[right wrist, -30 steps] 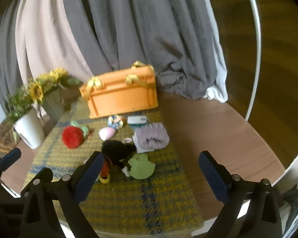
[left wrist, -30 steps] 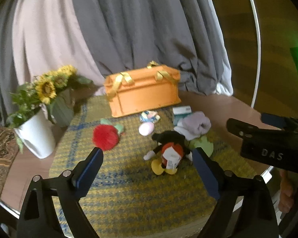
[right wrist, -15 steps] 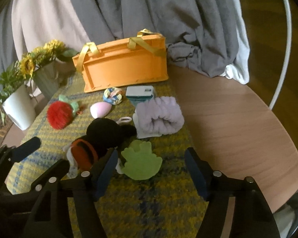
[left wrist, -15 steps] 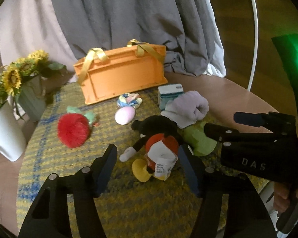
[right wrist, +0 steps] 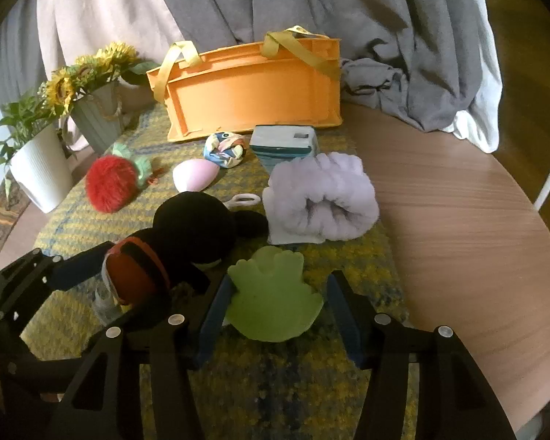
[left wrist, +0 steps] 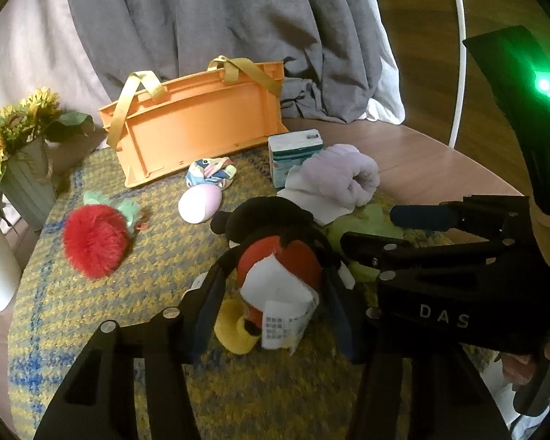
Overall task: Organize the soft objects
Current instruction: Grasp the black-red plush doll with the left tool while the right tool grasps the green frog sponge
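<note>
While both tongs have just been closing, left tongs (left wrist: 271,289) straddle one mouse plush (left wrist: 275,256), right tongs (right wrist: 275,293) straddle one green hand-shaped pad (right wrist: 271,300); grip unclear. One orange basket (right wrist: 253,91) behind; in front of it: one lilac towel (right wrist: 322,194), red pompom (right wrist: 110,183), pink egg (right wrist: 194,179).

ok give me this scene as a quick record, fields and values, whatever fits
surface: yellow checked mat on a round wooden table
container: orange basket, behind the toys
left gripper: fingers just closing, around the plush mouse
right gripper: fingers just closing, around the green hand-shaped toy
loose on mat: red pompom, pink egg, lilac rolled cloth
</note>
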Action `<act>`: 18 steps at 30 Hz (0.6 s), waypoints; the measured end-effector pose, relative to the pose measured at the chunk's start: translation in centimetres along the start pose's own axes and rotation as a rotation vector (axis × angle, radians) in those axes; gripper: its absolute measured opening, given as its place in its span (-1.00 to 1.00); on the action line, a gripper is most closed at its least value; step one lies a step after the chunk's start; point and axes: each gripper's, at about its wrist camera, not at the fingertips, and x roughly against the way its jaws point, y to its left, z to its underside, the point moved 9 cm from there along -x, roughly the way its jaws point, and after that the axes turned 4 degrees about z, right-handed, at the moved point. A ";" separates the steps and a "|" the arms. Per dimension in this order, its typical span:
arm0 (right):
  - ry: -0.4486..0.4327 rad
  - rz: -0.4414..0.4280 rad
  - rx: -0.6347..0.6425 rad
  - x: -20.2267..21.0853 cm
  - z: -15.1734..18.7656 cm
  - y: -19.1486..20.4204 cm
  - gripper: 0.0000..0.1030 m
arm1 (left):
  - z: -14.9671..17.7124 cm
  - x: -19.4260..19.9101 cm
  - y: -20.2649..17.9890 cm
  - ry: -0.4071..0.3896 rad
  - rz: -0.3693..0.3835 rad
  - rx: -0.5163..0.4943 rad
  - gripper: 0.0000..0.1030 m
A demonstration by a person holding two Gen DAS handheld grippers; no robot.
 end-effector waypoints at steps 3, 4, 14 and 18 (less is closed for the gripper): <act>0.012 -0.017 -0.011 -0.6 -0.1 0.2 0.02 | 0.1 -0.7 0.4 0.008 0.005 0.009 -0.19; 0.016 -0.020 -0.016 -0.7 -0.1 0.3 0.02 | 0.2 -0.9 0.5 0.015 0.012 0.013 -0.19; -0.002 0.006 -0.054 -0.4 -0.4 0.5 0.00 | 0.0 0.3 1.5 -0.004 0.031 0.056 -0.24; -0.024 0.029 -0.060 0.7 -0.8 0.6 0.00 | -0.5 1.4 2.2 -0.023 0.035 0.070 -0.24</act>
